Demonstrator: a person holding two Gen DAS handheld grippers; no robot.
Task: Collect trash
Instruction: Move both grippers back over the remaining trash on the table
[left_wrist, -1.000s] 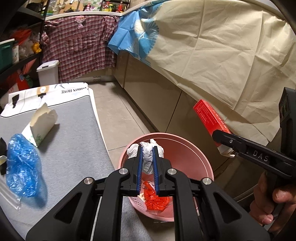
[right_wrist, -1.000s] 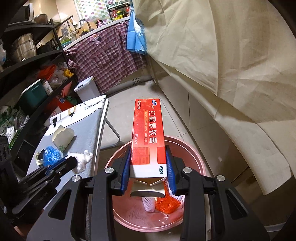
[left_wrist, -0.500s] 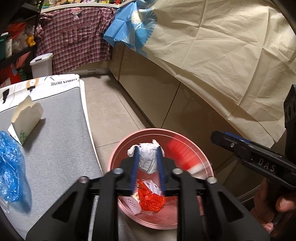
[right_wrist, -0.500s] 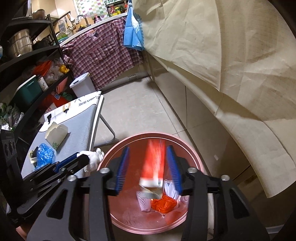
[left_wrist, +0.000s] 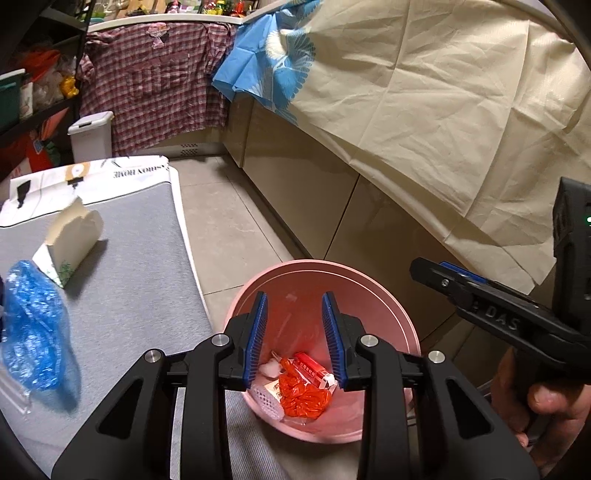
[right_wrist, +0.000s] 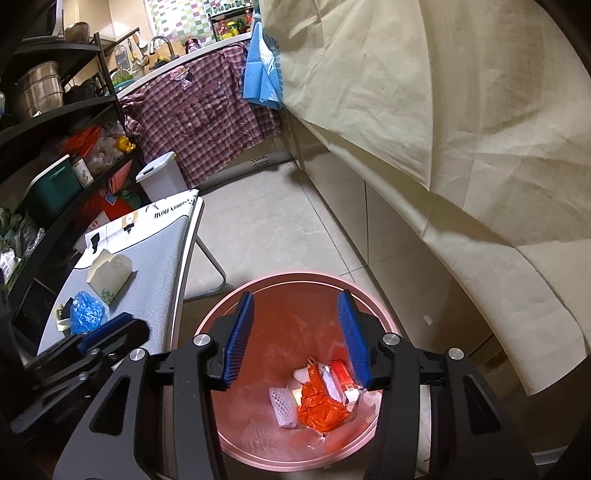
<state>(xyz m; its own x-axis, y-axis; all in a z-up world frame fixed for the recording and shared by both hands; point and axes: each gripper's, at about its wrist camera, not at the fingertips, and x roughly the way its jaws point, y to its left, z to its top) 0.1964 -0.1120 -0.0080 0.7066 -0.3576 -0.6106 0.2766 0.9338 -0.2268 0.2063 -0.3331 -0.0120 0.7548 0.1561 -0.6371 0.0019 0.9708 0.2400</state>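
A pink bin (left_wrist: 314, 263) (right_wrist: 295, 275) stands on the floor beside the grey table (left_wrist: 129, 277). In its bottom lie a red box (left_wrist: 310, 369) (right_wrist: 341, 373), an orange plastic bag (left_wrist: 303, 395) (right_wrist: 319, 406), a white tissue wad (left_wrist: 269, 369) and a white foam net (right_wrist: 282, 404). My left gripper (left_wrist: 294, 297) hangs over the bin with its jaws opening and nothing between them. My right gripper (right_wrist: 296, 295) is open and empty above the bin too. On the table rest a paper carton (left_wrist: 70, 240) (right_wrist: 109, 273) and a blue plastic bag (left_wrist: 33, 332) (right_wrist: 86, 310).
Cabinets draped with a beige cloth (left_wrist: 443, 110) run along the right. A white lidded bin (left_wrist: 90, 136) and a plaid shirt (left_wrist: 155, 85) stand at the far end of the tiled floor. Cluttered black shelves (right_wrist: 55, 147) line the left. A hand (left_wrist: 546, 398) holds the right gripper.
The left gripper let go of the white tissue and the right gripper let go of the red box. Both fell into the pink bin, and both pairs of jaws spread apart.
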